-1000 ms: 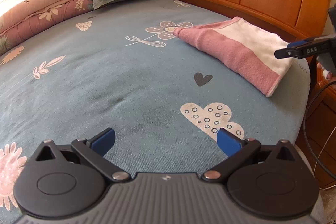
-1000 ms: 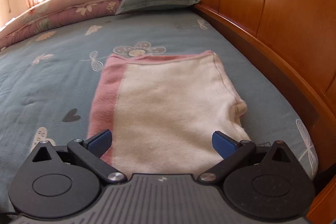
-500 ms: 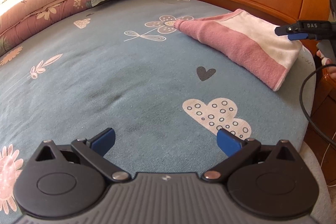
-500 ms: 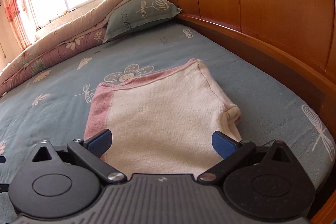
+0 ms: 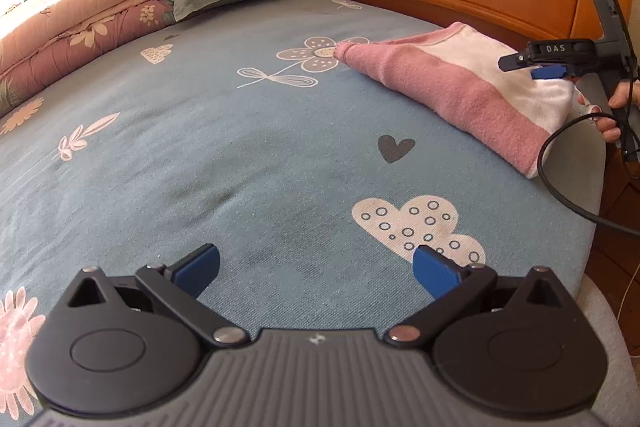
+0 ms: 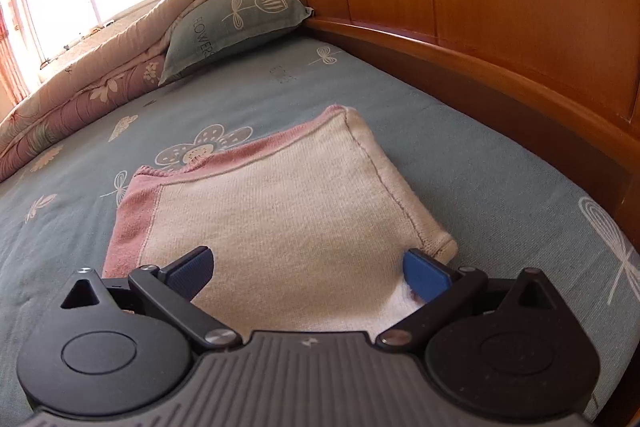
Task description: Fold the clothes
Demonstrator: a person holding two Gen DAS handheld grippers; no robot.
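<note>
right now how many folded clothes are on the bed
1. A pink and white folded garment lies on the blue sheet near the headboard, under the open right hand-held gripper. Nothing else shows, though the bed's near end is out of view.

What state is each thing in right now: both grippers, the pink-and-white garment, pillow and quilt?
left gripper: open, holding nothing, over bare sheet.
right gripper: open, fingers spread over the garment's near end, nothing clamped.
pink-and-white garment: folded into a flat rectangle, lying on the bed beside the headboard.
pillow: propped against the rolled quilt.
quilt: rolled up along the bed's far edge.
</note>
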